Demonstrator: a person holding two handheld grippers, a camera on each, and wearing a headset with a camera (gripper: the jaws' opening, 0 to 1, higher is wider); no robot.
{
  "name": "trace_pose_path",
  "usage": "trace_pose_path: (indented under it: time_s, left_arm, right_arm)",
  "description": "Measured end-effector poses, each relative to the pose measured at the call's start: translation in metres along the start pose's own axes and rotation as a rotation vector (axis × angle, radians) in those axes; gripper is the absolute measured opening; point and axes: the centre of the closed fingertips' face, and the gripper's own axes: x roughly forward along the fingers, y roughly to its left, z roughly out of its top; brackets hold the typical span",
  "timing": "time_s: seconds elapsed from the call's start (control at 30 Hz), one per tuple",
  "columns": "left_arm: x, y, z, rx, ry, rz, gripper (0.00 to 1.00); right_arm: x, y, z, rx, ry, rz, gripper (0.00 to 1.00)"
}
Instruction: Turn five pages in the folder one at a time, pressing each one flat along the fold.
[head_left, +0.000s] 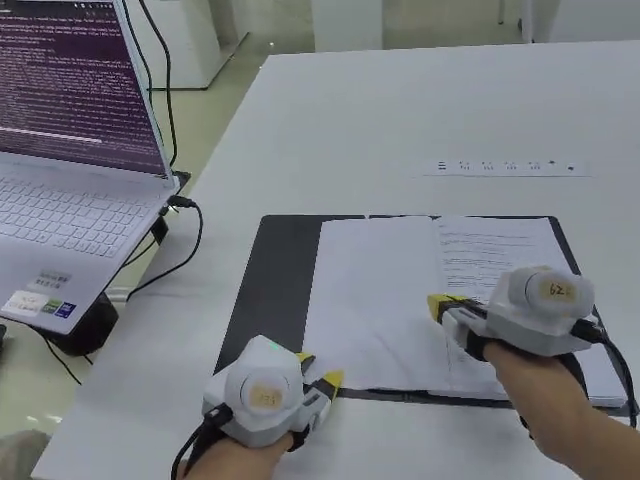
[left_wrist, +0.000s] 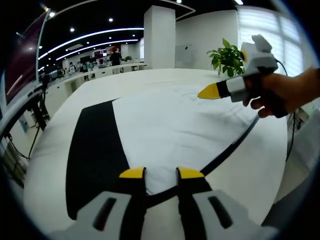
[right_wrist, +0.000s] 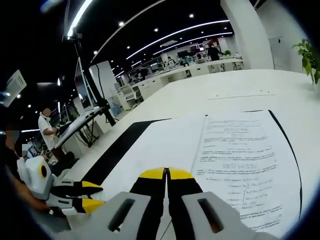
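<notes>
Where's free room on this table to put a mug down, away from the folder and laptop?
Widest bare patch: the table beyond the folder, left of the printed strip. The gap between laptop and folder is narrow, crossed by a cable. Crowded near edge: left gripper there, right gripper over the folder.

Everything was bright, lit evenly from overhead. In my head view the white table nearly washed out, and shadows were faint. In both gripper views the ceiling light strips glared as curved streaks, straight lines bowed toward the edges, and print on the page was too soft to read.
</notes>
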Motion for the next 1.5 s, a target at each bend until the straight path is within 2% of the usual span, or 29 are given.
trace_pose_path:
  time_s: [0.1,0.2,0.33,0.43,0.57,0.77,1.03,1.1,1.5]
  left_arm:
    - [0.0,0.0,0.001,-0.003,-0.013,0.0,0.23]
    - [0.0,0.0,0.001,-0.005,-0.016,-0.001,0.23]
    - [-0.001,0.0,0.001,-0.014,-0.022,0.002,0.23]
    - [0.0,0.001,0.001,-0.015,-0.024,0.001,0.23]
    - [0.0,0.002,0.0,-0.014,-0.029,-0.001,0.23]
    - [0.0,0.001,0.0,-0.012,-0.036,-0.005,0.23]
    - [0.0,0.001,0.0,-0.024,-0.04,-0.008,0.23]
    - [0.0,0.001,0.0,-0.026,-0.04,-0.008,0.23]
    - [0.0,0.0,0.001,-0.027,-0.044,-0.008,0.23]
  right_arm:
    - [0.012,-0.007,0.011,-0.019,-0.046,0.003,0.0]
    - [0.023,-0.016,0.016,-0.053,-0.064,-0.015,0.0]
    - [0.037,-0.023,0.017,-0.064,-0.061,-0.013,0.0]
    - [0.045,-0.025,0.011,-0.067,-0.034,-0.005,0.0]
    - [0.052,-0.03,0.008,-0.069,-0.019,-0.017,0.0]
    - [0.059,-0.033,0.016,-0.064,-0.045,-0.021,0.0]
    - [0.065,-0.03,0.025,-0.05,-0.066,-0.026,0.0]
    - [0.067,-0.031,0.027,-0.07,-0.069,-0.032,0.0]
    - [0.086,-0.052,0.043,-0.068,-0.074,-0.064,0.0]
